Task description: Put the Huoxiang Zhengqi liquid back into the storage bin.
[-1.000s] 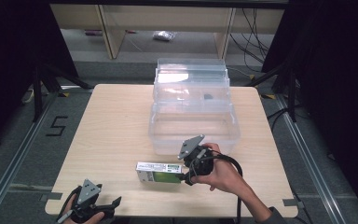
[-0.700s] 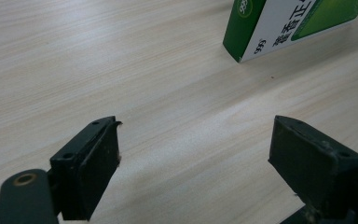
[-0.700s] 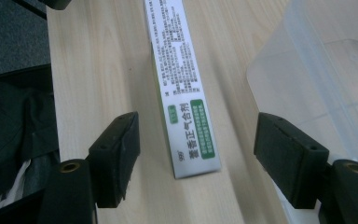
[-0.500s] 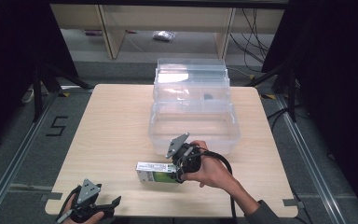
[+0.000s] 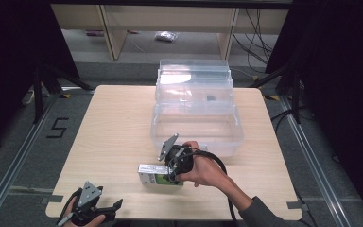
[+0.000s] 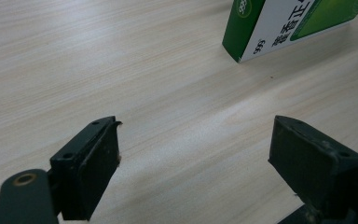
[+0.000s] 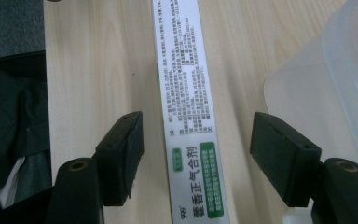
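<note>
Right gripper (image 5: 170,171) poised over the medicine box (image 5: 152,174), grasp not yet made.

The green-and-white carton (image 7: 189,112) lies on the wooden table (image 5: 113,123) near its front edge, just in front of the clear plastic bin (image 5: 196,124), and passes between the right gripper's wide-spread jaws, neither of which touches it. Nothing has been lifted yet; closing, lifting and (judging by the bin just beside it) probably dropping it inside all remain to be done. The box is long and slim, one white face dense with small print, and looks undamaged. The left gripper (image 5: 92,211) rests near the table's front left corner, jaws wide and empty, one corner of the carton (image 6: 289,25) ahead of it.
</note>
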`<state>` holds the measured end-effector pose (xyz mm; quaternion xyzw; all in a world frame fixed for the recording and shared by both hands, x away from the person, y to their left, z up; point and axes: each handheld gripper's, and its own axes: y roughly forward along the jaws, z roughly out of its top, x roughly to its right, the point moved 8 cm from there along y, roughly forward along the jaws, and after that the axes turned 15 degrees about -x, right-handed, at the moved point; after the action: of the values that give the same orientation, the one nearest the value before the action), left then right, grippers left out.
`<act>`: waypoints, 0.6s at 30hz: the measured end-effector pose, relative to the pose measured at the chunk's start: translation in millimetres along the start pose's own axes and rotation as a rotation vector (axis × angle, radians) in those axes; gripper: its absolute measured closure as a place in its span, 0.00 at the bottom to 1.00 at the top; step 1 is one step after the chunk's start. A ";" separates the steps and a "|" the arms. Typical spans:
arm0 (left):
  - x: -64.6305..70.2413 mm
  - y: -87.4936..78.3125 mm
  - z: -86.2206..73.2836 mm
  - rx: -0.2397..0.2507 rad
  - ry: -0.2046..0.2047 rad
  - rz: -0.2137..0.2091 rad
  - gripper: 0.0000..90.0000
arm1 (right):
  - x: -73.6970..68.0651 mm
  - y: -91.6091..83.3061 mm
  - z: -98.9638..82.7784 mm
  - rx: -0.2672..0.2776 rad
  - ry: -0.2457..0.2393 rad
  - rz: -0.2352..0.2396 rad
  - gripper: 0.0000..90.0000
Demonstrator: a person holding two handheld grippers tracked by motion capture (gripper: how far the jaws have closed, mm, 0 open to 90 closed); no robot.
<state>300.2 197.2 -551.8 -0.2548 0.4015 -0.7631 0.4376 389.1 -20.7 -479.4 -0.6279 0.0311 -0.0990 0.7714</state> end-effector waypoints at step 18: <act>-0.5 0.6 0.8 0.006 -0.008 -0.002 0.17 | 2.0 26.5 9.5 -0.144 -0.068 -0.004 0.51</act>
<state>301.3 197.1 -551.9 -0.2571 0.3970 -0.7638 0.4392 395.7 -6.8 -503.1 -0.6847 0.0107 -0.0769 0.7246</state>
